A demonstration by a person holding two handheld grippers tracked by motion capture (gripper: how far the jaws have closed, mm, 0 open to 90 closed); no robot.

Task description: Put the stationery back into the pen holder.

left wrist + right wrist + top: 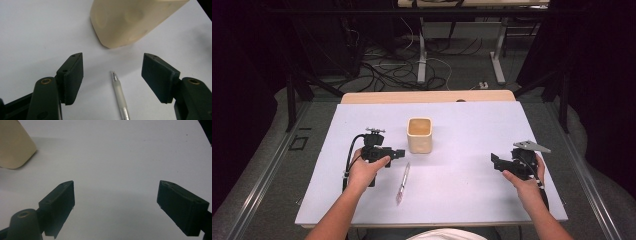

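A cream square cup (419, 135) stands upright on the white mat (462, 200), just behind the middle. A clear pen (403, 181) with a pinkish end lies on the mat in front of the cup, pointing toward it. My left gripper (399, 153) hovers left of the pen's far end, aimed at the cup. In the left gripper view its jaws (112, 57) stand open, with the pen (119, 95) lying on the mat between them and the cup (130, 20) just ahead. My right gripper (495, 161) rests at the mat's right side. It is open over bare mat (116, 183), with the cup (13, 145) far to its left.
A wooden table edge (427, 96) shows behind the mat. Beyond it are floor cables (402, 70) and desk legs (498, 60). Dark frame bars stand at both sides of the table.
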